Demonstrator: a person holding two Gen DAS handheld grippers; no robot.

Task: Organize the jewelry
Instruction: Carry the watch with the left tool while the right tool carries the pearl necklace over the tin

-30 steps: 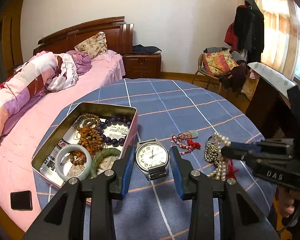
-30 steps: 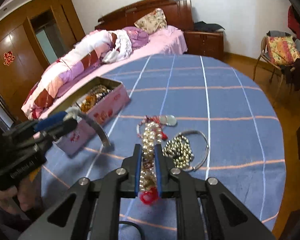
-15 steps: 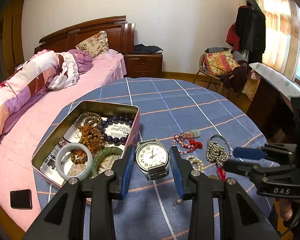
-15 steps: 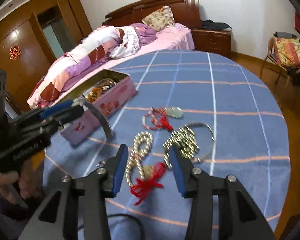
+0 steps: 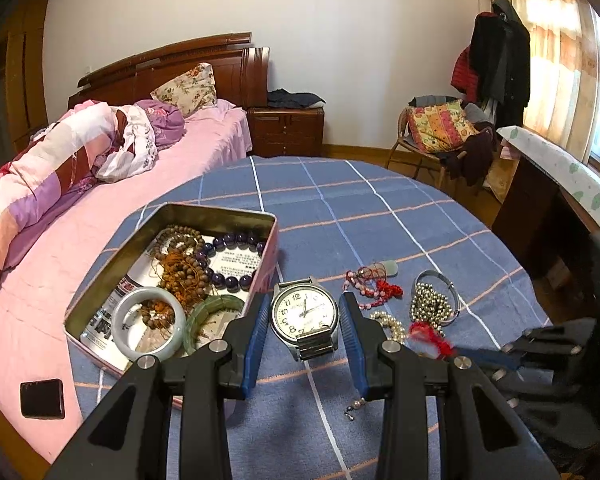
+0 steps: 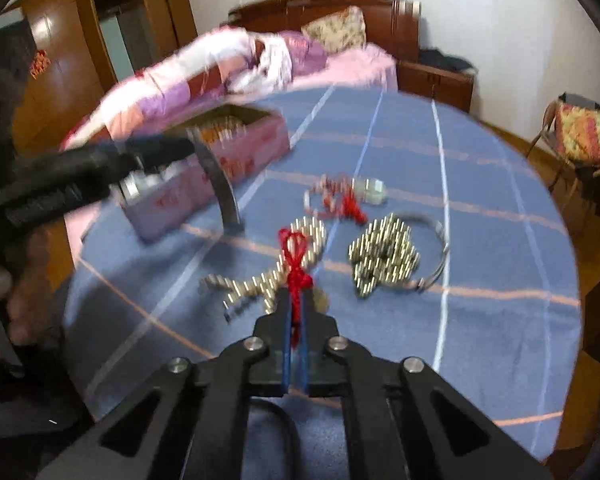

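The right gripper (image 6: 295,336) pinches the red tassel (image 6: 296,268) of the floppy, light pearl string (image 6: 276,272) near the table's (image 6: 480,320) front edge; the left gripper (image 5: 304,320) is wide open around the watch (image 5: 305,314).

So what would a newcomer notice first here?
The watch framed between the open left gripper's blue fingers, beside the tin full of beads and bangles. Then the right gripper, shut on the pearl strand's red tassel on the blue cloth.
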